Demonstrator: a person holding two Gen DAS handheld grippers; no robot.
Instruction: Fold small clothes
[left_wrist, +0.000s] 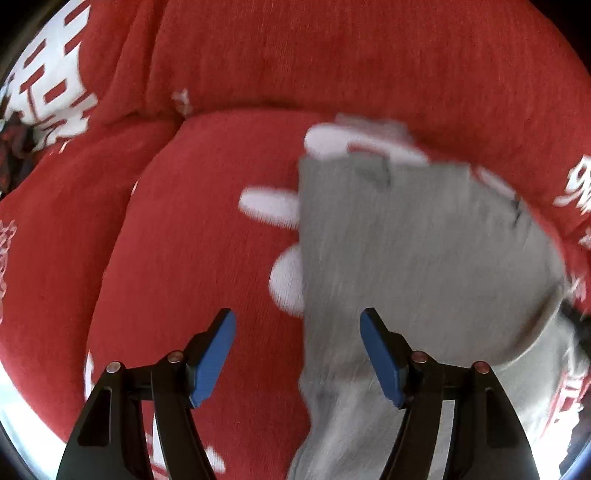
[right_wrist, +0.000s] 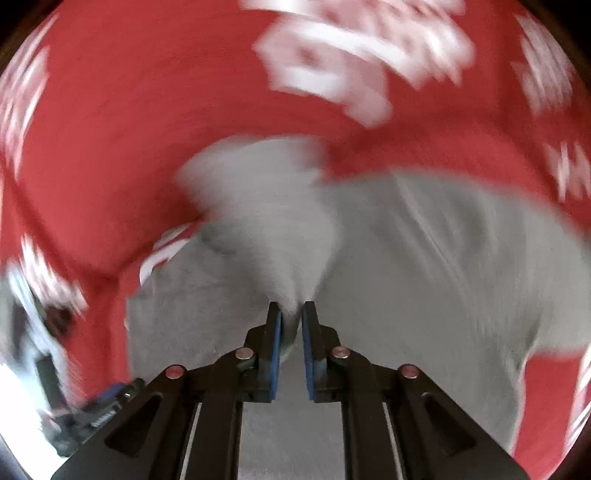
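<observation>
A small grey garment (left_wrist: 413, 251) lies on a red cloth with white characters (left_wrist: 207, 236). In the left wrist view my left gripper (left_wrist: 297, 332) is open, its blue pads (left_wrist: 216, 354) spread over the garment's left edge, holding nothing. In the right wrist view, which is motion-blurred, my right gripper (right_wrist: 291, 321) is shut on a pinched fold of the grey garment (right_wrist: 424, 266), which bunches up between the pads (right_wrist: 275, 343) and spreads away behind them.
The red cloth (right_wrist: 110, 147) covers the whole surface and has folds at the back left (left_wrist: 122, 122). A dark blurred object, perhaps the other gripper (right_wrist: 92, 410), shows at the lower left of the right wrist view.
</observation>
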